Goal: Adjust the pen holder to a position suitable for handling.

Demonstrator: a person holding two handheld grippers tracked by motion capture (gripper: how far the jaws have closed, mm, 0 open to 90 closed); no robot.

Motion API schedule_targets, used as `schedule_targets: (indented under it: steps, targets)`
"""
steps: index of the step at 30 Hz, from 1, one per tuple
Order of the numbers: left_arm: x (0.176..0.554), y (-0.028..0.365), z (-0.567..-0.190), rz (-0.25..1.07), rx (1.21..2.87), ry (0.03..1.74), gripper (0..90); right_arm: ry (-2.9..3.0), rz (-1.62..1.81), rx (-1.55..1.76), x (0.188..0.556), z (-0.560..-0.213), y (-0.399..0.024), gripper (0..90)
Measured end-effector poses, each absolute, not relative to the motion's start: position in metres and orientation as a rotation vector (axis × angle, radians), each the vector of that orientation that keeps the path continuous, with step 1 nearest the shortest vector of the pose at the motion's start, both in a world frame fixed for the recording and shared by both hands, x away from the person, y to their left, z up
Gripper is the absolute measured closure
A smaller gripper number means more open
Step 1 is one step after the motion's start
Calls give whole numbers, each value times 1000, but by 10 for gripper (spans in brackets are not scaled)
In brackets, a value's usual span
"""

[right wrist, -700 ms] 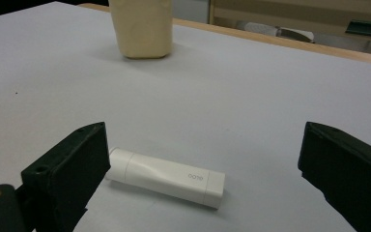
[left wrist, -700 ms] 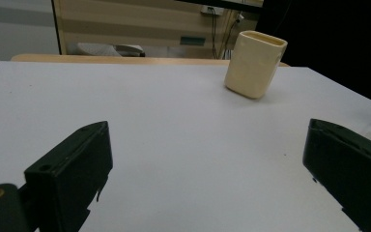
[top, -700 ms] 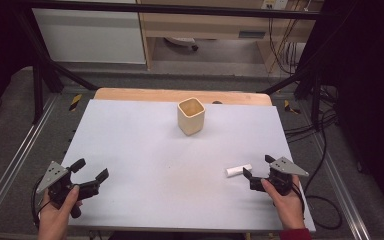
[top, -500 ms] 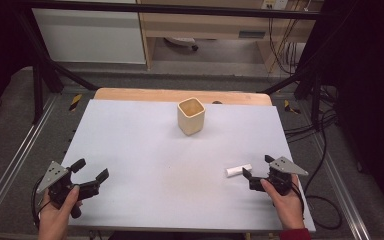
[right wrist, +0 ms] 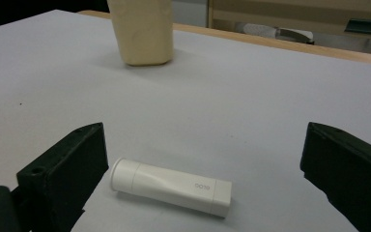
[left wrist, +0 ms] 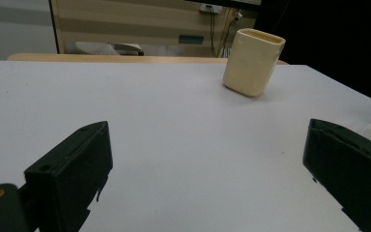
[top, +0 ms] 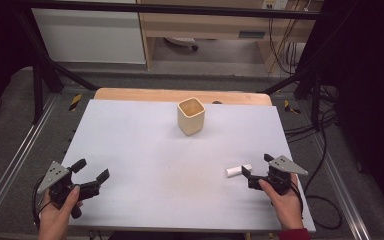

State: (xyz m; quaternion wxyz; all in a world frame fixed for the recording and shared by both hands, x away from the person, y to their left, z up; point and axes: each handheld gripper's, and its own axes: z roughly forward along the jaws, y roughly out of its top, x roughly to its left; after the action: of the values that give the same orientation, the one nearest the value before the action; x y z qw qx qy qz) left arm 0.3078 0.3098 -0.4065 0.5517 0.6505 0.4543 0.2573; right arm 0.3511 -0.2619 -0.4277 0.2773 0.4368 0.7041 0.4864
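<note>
hands low at the near edge of the table (top: 145, 130), 1 per corner, forearms coming in from the bottom of the high view. right gripper (top: 254, 170) sits near the front-right corner, held about level just above the surface, pointing left and slightly away toward the white tube (top: 238, 170). its jaws are spread wide with nothing clamped; in the right gripper view the tube (right wrist: 171, 186) lies between the 2 jaws, closer to the left one, not pressed by either. left gripper (top: 91, 170) sits near the front-left corner, also about level, pointing right and away toward the table centre, jaws equally wide and bare, nothing between them but tabletop.

tube lies flat on the table, just ahead of the right gripper tips. long axis runs roughly left-right in the high view, tilted a little away at its right end. in the right gripper view it lies crosswise to the jaws, rounded cap end at the left, squared end at the right.

cream square cup (top: 191, 116) stands upright at the far middle of the table, well apart from the tube and both grippers.
</note>
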Motion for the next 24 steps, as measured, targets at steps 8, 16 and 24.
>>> schedule_targets:
  steps: [8,16,24]
  targets:
    - [308,309,-407,608,1545,1072,35,1874,1308,1181,355,-426,-262,59]
    - [307,308,-406,613,1545,1072,34,1827,1299,1181,362,-421,-266,163]
    - [307,309,-406,614,1545,1072,35,1824,1261,1199,376,-422,-262,240]
